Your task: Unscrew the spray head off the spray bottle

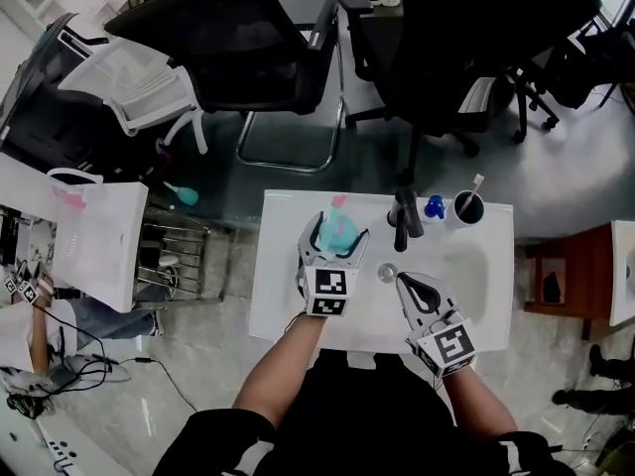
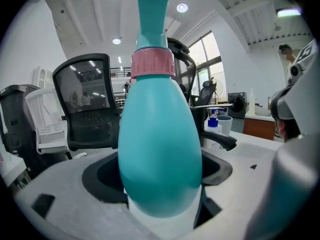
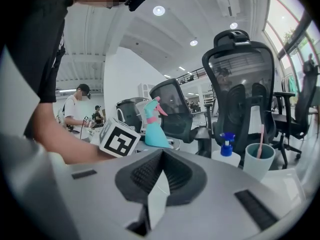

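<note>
Teal spray bottle (image 2: pixel 160 149), opaque, contents not visible; pink collar (image 2: pixel 152 62) and teal spray head (image 2: pixel 152 14) screwed on. It stands upright on the white counter (image 1: pixel 283 296), left of the black faucet (image 1: pixel 405 216).
Left gripper (image 1: pixel 337 234): jaws spread wide, clamped on the bottle's broad body.
Right gripper (image 1: pixel 409 286): jaws pressed together, nothing between them; it is over the near part of the basin (image 1: pixel 471 266), beside the drain (image 1: pixel 387 272).
Cup (image 3: pixel 259 161): holds one pink-handled toothbrush (image 3: pixel 260 140), leaning; behind the basin, right of the faucet.
Pump bottle (image 3: pixel 226 151): pale body, blue pump head; between faucet and cup.
</note>
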